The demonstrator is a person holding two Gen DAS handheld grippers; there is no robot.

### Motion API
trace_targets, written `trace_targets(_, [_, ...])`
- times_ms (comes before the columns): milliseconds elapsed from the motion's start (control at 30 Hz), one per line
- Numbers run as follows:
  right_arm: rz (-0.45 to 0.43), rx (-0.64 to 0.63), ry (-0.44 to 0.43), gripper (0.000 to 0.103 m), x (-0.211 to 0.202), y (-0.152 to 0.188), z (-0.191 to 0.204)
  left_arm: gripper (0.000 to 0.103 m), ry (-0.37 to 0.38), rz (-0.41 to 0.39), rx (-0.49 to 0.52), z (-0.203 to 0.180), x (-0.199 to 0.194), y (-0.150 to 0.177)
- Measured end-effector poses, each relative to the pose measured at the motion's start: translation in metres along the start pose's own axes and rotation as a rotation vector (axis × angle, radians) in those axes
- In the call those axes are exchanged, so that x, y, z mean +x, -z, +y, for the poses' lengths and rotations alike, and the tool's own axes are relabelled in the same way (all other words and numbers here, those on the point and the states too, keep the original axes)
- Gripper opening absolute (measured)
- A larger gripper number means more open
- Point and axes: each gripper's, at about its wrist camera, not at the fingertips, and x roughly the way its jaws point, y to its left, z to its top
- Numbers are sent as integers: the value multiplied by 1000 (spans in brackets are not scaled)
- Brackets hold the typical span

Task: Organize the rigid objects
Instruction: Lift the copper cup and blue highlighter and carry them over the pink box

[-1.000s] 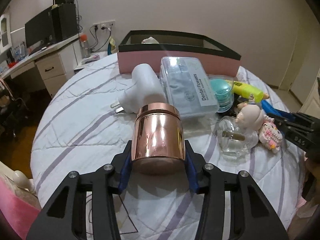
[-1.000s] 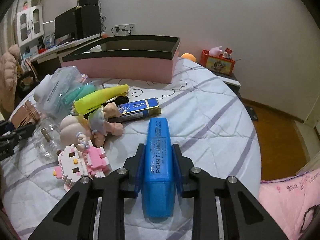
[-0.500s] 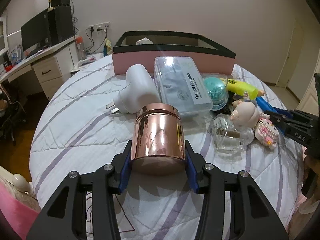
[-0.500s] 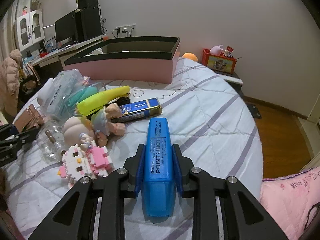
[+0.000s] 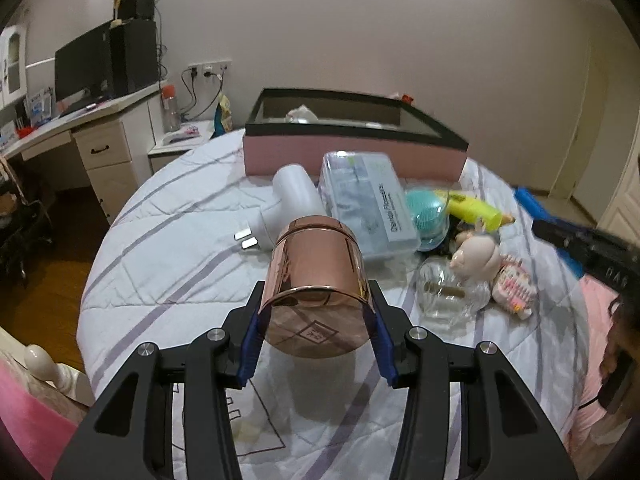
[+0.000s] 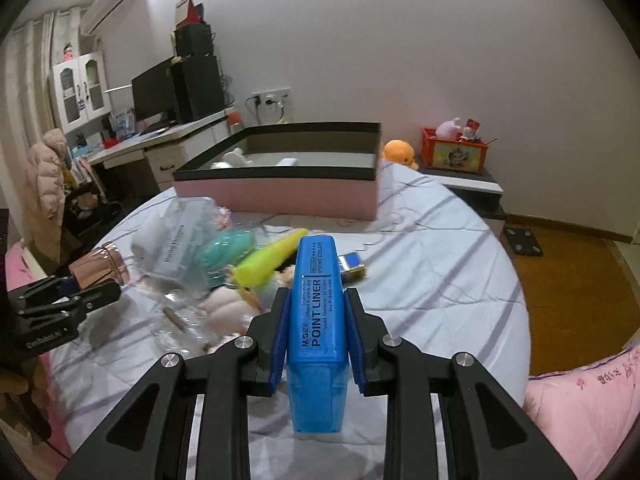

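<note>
Rose-gold metal tin (image 5: 316, 280): pinched at its sides by the left gripper (image 5: 316, 344), held clear of the bedcover (image 5: 168, 264), short of the pink box (image 5: 352, 156).
Blue highlighter (image 6: 318, 320): clamped between the pads of the right gripper (image 6: 318, 340), raised above the bedcover, short of the pink box (image 6: 280, 196).
Pink box, black-rimmed, open: at least one pale item is seen inside; the rest of its contents cannot be made out.
Items lying in front of the pink box, not yet stowed: white plug adapter (image 5: 288, 204), clear flosser case (image 5: 368, 204), teal round pot (image 5: 426, 216), yellow highlighter (image 5: 476, 210), doll figure (image 5: 478, 254), glass bottle (image 5: 448, 292), pink block toy (image 5: 514, 286), small blue tin (image 6: 350, 262).
Progress is judged early: two items are in transit, eight are left on the bedcover.
</note>
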Motion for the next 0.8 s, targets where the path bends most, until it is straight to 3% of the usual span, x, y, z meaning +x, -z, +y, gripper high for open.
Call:
trace_targets(133, [17,-6,4,27,5,2,4,47,10,64,-32,8,16,9])
trace_targets(467, [43,11,3,27,11,11,-1,47,-24,74,-22,3,30,-2])
trace_targets(800, [-4,1,-6,27,0,-6,11,47,-30,-69,5,-6,-11,-19])
